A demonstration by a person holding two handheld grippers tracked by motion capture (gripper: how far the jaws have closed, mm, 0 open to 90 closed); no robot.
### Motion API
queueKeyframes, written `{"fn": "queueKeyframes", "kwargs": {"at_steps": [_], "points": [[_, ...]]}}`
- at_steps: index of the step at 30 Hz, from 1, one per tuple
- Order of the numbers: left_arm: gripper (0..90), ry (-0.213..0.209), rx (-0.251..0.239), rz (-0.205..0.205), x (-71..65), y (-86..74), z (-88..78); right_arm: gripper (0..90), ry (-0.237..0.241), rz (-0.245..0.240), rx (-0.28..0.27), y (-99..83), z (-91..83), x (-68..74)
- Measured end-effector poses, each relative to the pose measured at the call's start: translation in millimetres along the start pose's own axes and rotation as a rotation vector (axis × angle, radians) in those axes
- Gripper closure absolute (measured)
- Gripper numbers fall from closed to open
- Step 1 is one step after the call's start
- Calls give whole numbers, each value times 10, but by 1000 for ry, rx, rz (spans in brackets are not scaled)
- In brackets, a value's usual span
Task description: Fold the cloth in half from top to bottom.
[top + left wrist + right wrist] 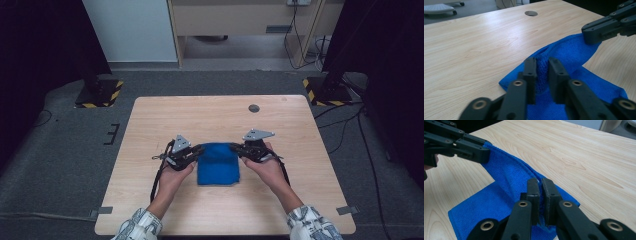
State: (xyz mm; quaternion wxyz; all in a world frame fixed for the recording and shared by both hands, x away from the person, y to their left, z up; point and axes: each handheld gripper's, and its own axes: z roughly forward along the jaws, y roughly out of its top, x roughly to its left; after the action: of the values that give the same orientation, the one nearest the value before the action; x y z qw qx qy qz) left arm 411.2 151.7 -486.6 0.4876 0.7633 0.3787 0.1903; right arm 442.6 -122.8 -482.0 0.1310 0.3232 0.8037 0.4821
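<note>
Folding seemingly well under way: blue cloth [218, 164] already doubled on the wooden table [150, 125], its far edge lifted and stretched between the two tongs, laying down and releasing left to do. Right gripper [540, 185] pinched tight on cloth at its tips; left gripper [542, 65] parted a little, cloth bunched between its jaws, pads seemingly no longer pressing. Overall fold and both hands laid out from above, the left jaw gap made plain up close in the left gripper view.
</note>
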Motion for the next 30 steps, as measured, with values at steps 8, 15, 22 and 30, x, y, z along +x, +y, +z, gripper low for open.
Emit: {"fn": "queueKeyframes", "kwargs": {"at_steps": [8,15,22,30], "points": [[359,6,-12,-28,-50,-6,-3,856,7,-2,15,-13,37,19],[228,8,-30,-87,49,19,-63,856,19,-3,27,-30,84,57],[149,11,-16,-131,178,10,-91,856,24,-5,34,-37,89,62],[127,17,-4,-136,250,-21,-106,855,30,3,38,-104,86,73]]}}
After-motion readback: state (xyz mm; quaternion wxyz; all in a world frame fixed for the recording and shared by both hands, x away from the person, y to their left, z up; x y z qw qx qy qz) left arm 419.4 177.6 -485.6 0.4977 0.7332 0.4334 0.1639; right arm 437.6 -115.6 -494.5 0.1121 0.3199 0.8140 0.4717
